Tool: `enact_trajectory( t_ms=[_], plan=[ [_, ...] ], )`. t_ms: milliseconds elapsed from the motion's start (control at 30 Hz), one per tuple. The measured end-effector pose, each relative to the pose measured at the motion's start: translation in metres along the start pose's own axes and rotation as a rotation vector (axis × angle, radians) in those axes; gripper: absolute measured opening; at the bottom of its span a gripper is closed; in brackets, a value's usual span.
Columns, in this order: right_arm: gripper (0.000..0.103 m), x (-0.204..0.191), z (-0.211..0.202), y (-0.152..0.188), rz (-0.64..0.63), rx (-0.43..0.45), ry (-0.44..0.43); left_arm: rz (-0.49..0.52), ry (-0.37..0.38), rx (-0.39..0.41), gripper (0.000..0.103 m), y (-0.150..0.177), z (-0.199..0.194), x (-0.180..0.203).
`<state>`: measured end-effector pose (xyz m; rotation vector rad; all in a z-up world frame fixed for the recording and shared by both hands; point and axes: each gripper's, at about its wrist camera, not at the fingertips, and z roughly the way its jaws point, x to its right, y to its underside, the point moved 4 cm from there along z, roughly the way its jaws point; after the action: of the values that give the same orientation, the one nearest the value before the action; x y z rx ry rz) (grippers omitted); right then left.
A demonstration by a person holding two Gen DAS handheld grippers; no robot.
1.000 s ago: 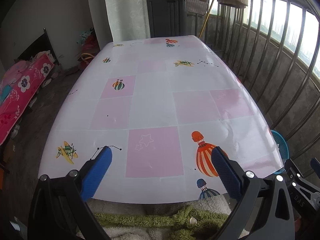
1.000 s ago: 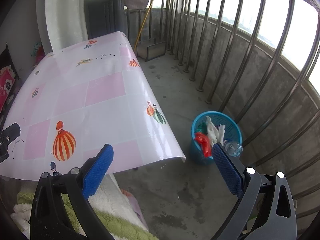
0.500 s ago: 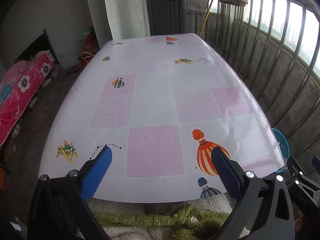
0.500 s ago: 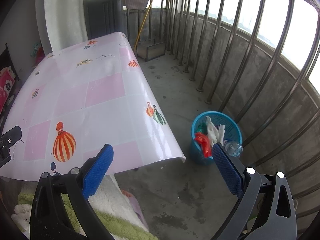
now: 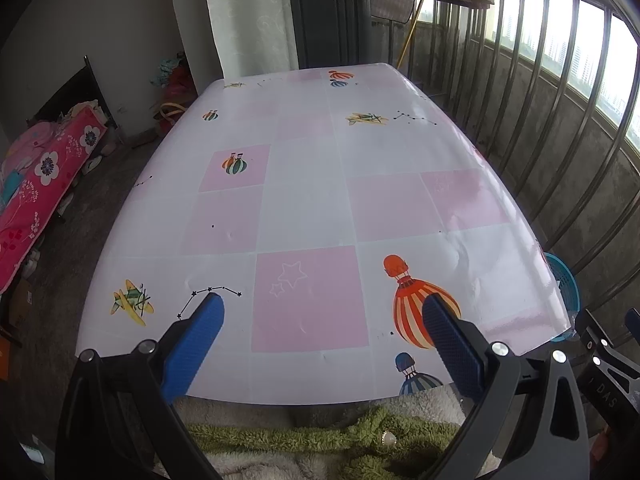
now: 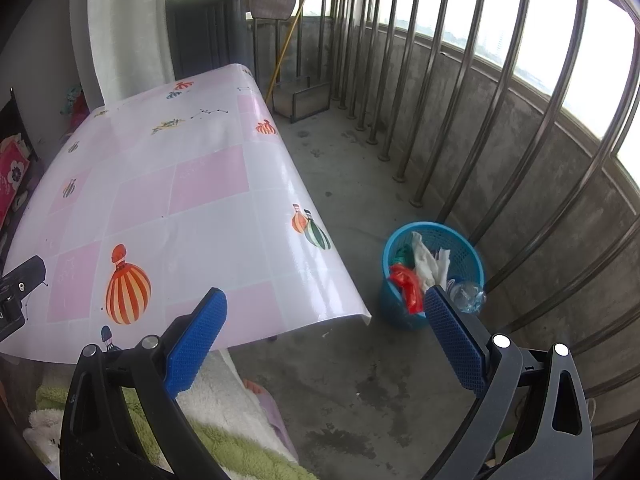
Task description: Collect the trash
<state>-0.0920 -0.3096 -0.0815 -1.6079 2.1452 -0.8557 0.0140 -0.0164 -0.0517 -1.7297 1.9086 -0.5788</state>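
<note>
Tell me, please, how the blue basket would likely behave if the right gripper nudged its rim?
The basket looks like thin mesh plastic, so probably light and apt to slide or tip. The clear bottle perched at its rim might roll out. The rags inside should flop.

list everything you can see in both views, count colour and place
table: one, covered in a white and pink checked cloth printed with balloons and planes, centre
basket: one, blue, on the concrete floor right of the table, by the railing
red wrapper: one, red, in the basket
white paper: crumpled, white, in the basket
clear bottle: one, see-through, at the basket's near rim
railing: metal bars along the right side
curtain: one, pale, behind the table
dark cabinet: one, behind the table
floral bedding: pink, far left
fleece clothing: green and white, bottom edge
left gripper: blue pads, open, over the table's near edge
right gripper: blue pads, open, holding nothing
</note>
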Motion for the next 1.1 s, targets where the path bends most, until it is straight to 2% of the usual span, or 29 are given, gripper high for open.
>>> enact_trajectory(
  t_ms=[1100],
  plan=[
    [0.095,0.0012,-0.0004,0.0004,0.005,-0.003,0.000,0.006,0.003,-0.009,0.097,0.0018,0.0013,0.0005]
  ],
)
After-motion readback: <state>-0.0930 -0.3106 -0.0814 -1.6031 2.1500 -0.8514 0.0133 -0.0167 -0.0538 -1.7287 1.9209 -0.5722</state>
